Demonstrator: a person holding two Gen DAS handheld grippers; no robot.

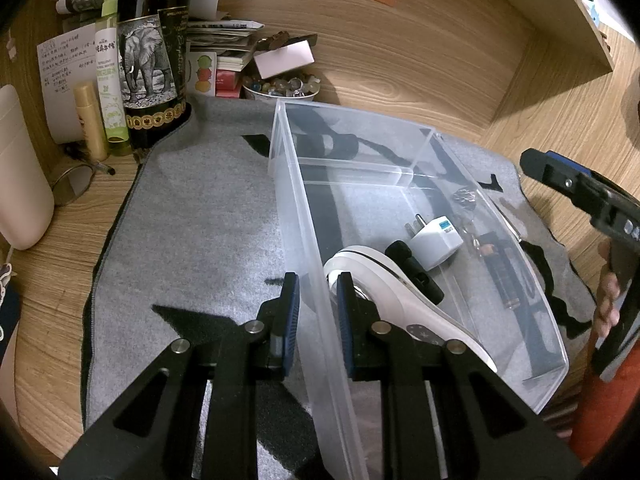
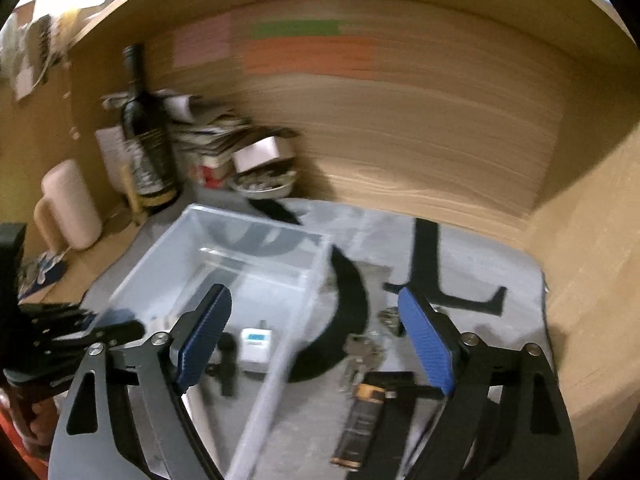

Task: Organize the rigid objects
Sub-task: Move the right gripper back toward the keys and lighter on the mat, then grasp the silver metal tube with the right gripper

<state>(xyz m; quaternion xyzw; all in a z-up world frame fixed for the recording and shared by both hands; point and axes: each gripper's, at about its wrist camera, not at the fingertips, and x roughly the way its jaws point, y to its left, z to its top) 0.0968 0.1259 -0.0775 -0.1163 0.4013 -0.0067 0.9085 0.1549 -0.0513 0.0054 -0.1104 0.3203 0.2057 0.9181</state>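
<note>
A clear plastic bin (image 1: 416, 168) sits on a grey mat (image 1: 192, 216). Inside lie a white handheld device (image 1: 384, 280), a black cylinder (image 1: 416, 272) and a white plug adapter (image 1: 436, 240). My left gripper (image 1: 318, 300) straddles the bin's left wall (image 1: 298, 216), jaws close around it. My right gripper (image 2: 316, 344) is open, above the bin's right wall (image 2: 276, 376). A set of keys (image 2: 362, 354) and a dark battery (image 2: 360, 424) lie on the mat outside the bin. The right wrist view is blurred.
A wine bottle (image 1: 154, 56), a green spray bottle (image 1: 110, 68), a yellow tube (image 1: 91, 120), a paper stack (image 1: 218, 36) and a bowl of beads (image 1: 282, 86) crowd the back left. A pale jug (image 1: 20, 168) stands at the left. Wooden walls enclose the desk.
</note>
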